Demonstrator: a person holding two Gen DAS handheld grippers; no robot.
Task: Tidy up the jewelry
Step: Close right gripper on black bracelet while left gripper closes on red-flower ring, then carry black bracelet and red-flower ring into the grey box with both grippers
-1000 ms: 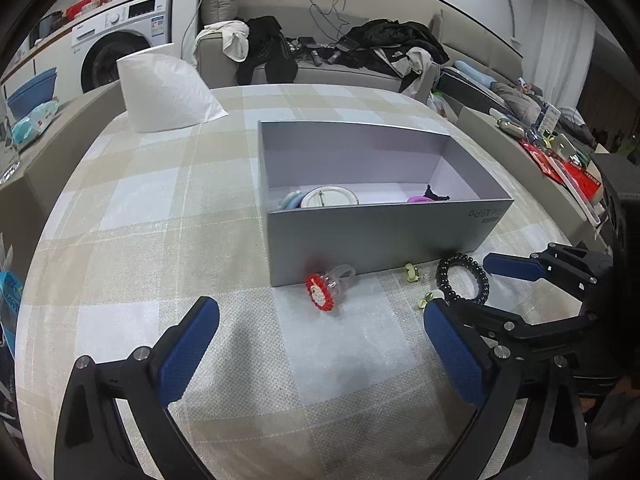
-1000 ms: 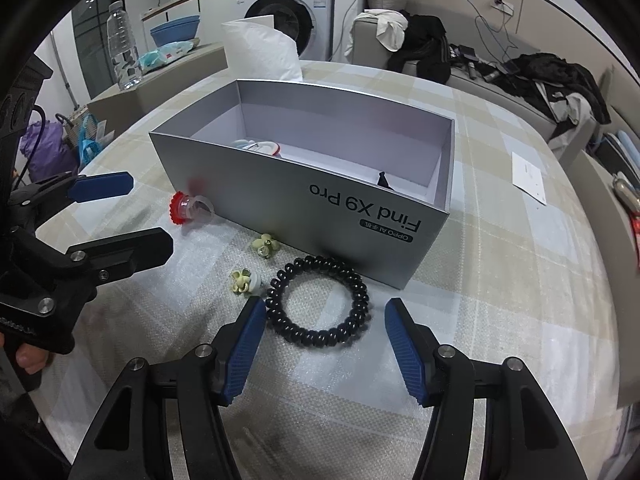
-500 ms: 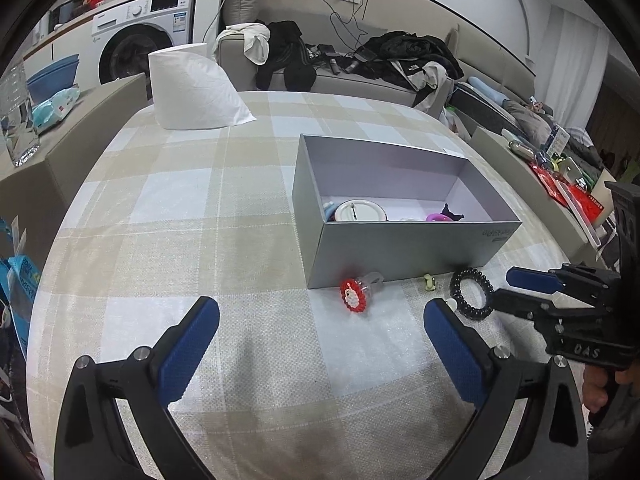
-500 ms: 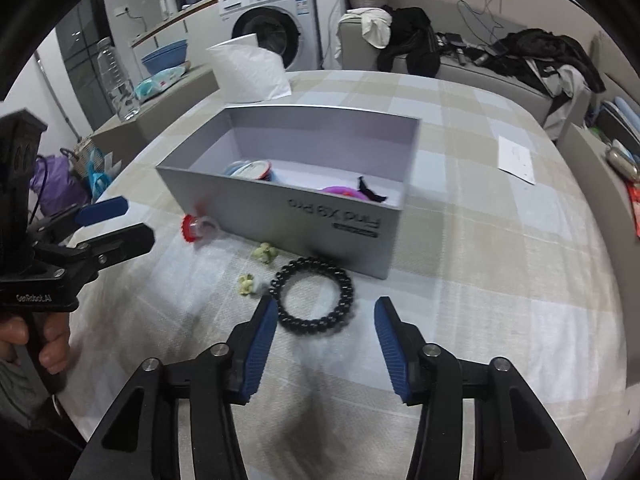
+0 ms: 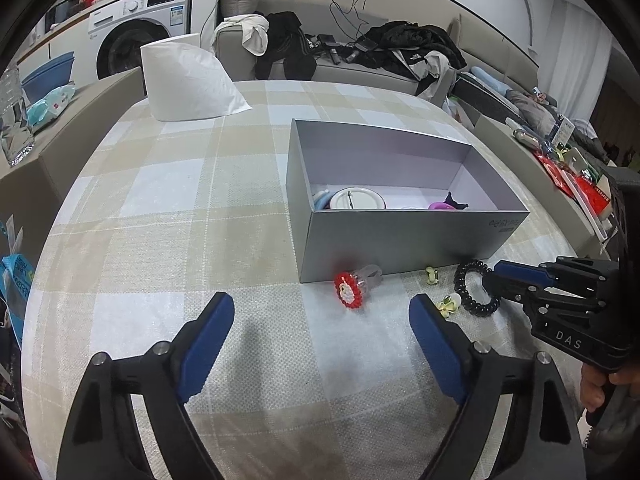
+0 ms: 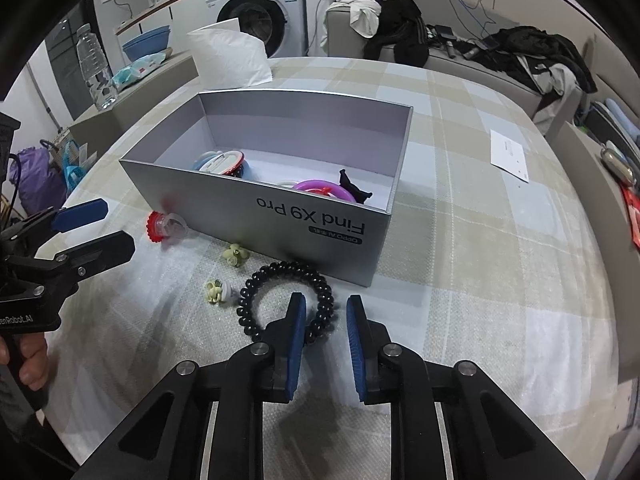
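Right gripper (image 6: 323, 322) is down at the table with its blue fingers (image 6: 297, 332) a narrow gap apart, straddling the near right arc of the black coil bracelet (image 6: 286, 300): one pad inside the ring, the other outside, and daylight on the outer side, so not yet clamped. The bracelet lies flat on the checked tablecloth (image 6: 460, 300), just in front of the grey box (image 6: 320, 226), its far edge almost at the box wall. To do this well, I'd say keep the tips low so the inner pad stays under the top of the coil, squeeze until the beads are pinched, then lift straight up before carrying it over the wall; the springy coil looks likely to roll or squirt out if gripped too high. Just left of the bracelet sit two small pale flower pieces (image 6: 216, 291), near enough to get dragged if the ring slides sideways. Further left, the red flower ring (image 5: 352, 289) lies touching the box front. Left gripper (image 5: 320, 332) hovers wide open over bare cloth short of that ring, holding nothing. Inside the box, a white round piece (image 5: 358, 199) and a purple bangle (image 6: 322, 189) already rest on the floor.
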